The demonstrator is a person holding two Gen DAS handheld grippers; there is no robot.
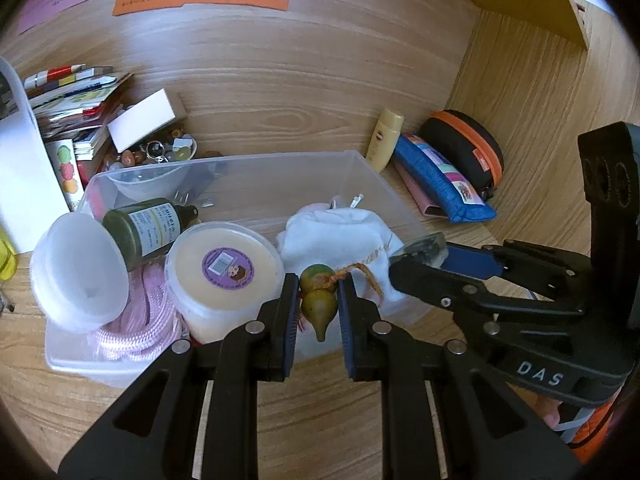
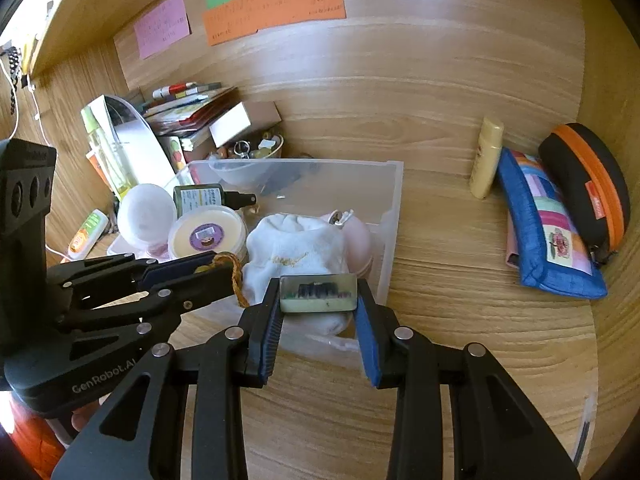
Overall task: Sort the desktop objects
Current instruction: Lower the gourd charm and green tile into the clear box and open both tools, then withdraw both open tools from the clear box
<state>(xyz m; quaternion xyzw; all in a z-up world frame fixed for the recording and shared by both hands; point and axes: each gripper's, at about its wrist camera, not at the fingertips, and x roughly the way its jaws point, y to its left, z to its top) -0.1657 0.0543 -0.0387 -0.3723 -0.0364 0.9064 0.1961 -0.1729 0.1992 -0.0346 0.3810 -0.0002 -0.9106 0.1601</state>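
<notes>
My left gripper (image 1: 319, 300) is shut on a small green-brown gourd charm (image 1: 318, 300) with an orange cord, held over the front of a clear plastic bin (image 1: 256, 176). My right gripper (image 2: 318, 298) is shut on a small flat rectangular tin (image 2: 318, 294), held over the bin's (image 2: 394, 208) front right part. It also shows in the left wrist view (image 1: 420, 254). The bin holds a white cloth (image 2: 292, 248), a round cream tub (image 2: 208, 234), a green spray bottle (image 2: 200, 198), a white lidded cup (image 1: 76, 272) and pink rope (image 1: 140, 320). The left gripper shows in the right wrist view (image 2: 208, 270).
A yellow tube (image 2: 486, 158), a blue patchwork pouch (image 2: 548, 236) and a black and orange case (image 2: 588, 192) lie to the right. Books, a white box (image 2: 236, 122) and a bowl of trinkets (image 2: 256, 148) stand behind the bin. Coloured notes hang on the wooden back wall.
</notes>
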